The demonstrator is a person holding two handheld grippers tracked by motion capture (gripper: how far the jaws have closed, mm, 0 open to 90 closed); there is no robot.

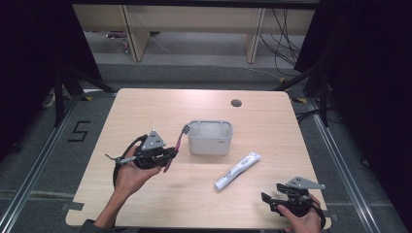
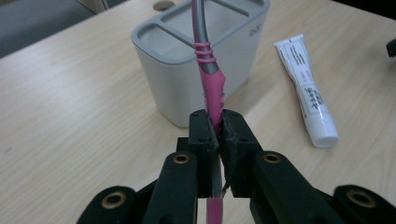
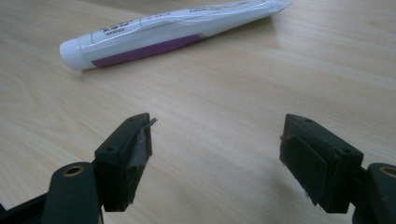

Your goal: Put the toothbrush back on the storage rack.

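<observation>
Left gripper [image 2: 215,135] grips toothbrush [image 2: 209,79], head toward holder [image 2: 173,79].

Pink-and-grey toothbrush [image 2: 208,70], pale grey holder [image 2: 187,70], white tube [image 3: 163,35] with a purple band and dark print, black grippers, light wood-grain table [image 1: 160,107].

One pink toothbrush [image 1: 176,146], one white toothpaste tube [image 1: 237,170], one grey holder box [image 1: 210,137], two grippers, one wooden table [image 1: 145,107]
</observation>
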